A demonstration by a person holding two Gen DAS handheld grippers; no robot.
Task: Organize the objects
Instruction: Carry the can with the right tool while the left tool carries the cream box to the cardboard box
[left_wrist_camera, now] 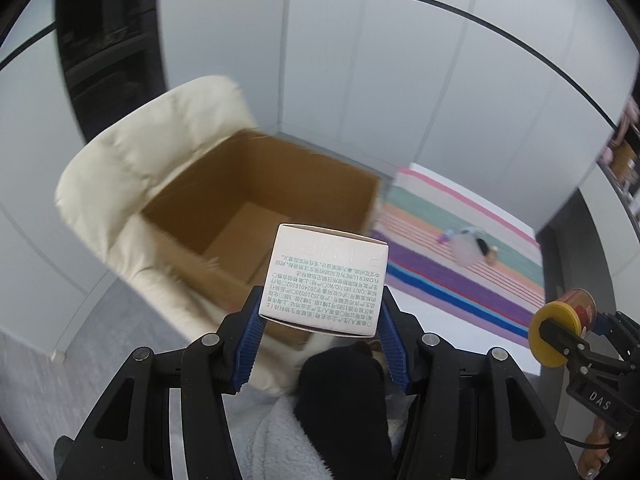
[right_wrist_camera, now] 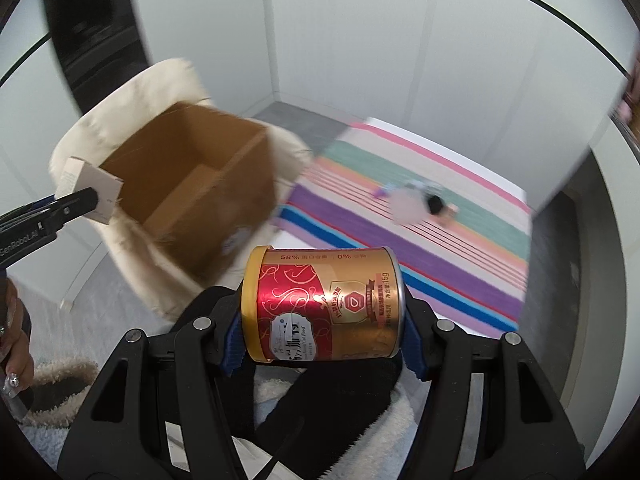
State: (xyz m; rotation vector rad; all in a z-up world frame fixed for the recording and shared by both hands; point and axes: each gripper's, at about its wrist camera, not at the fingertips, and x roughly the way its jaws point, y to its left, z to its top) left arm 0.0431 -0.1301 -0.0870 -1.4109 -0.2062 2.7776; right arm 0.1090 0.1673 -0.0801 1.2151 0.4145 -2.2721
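My left gripper (left_wrist_camera: 320, 316), a black two-finger frame with ribbed blue pads (left_wrist_camera: 250, 344), is clamped on the two sides of the small white printed carton (left_wrist_camera: 326, 280), holding it out ahead in the air. My right gripper (right_wrist_camera: 324, 320), the same black build with blue pads (right_wrist_camera: 412, 348), is closed across the gold-and-red cylindrical can (right_wrist_camera: 324, 304), gripping it end to end so it lies sideways. My left hand (right_wrist_camera: 16, 344) shows at the left edge of the right wrist view.

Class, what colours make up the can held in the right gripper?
The can is red and gold with a yellow lid, seen best in the right wrist view.
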